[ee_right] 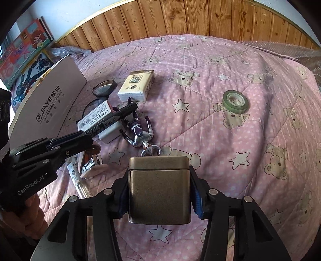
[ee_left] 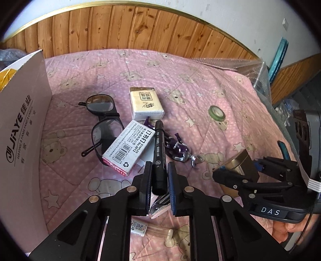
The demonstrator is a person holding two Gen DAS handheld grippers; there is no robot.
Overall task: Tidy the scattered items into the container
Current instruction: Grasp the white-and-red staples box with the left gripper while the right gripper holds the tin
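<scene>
While both grippers are loaded, we count on the quilt [ee_right: 230, 170]: one pair of glasses [ee_left: 102, 118], one tissue pack [ee_left: 146, 106], one staples box [ee_left: 128, 148], one purple figure keychain [ee_left: 179, 149], one green tape roll [ee_right: 235, 100], one stapler [ee_right: 92, 163] and one labelled clear tube [ee_left: 140, 227]. Our left gripper [ee_left: 159, 176] is clamped on the single black marker [ee_left: 159, 152], jaws fully closed around its barrel, marker tip pointing to 12 o'clock over the staples box. Our right gripper [ee_right: 159, 192] grips the one bronze tin [ee_right: 159, 192], both pads pressed on its sides, tin clear of the quilt; its lid end faces 12 o'clock toward the keychain clip. The container, a white carton [ee_left: 22, 128], stands at 9 o'clock in the left wrist view and 10 o'clock in the right wrist view, its near wall beside the glasses. The surface is a pink bear-and-star quilt over a bed; wood panelling [ee_right: 200, 18] runs at 12 o'clock, bubble wrap [ee_left: 252, 70] at 2 o'clock along the bed edge, and colourful boxes [ee_right: 22, 50] behind the carton. Open quilt lies from 1 to 5 o'clock in the right wrist view, with only the tape roll there.
</scene>
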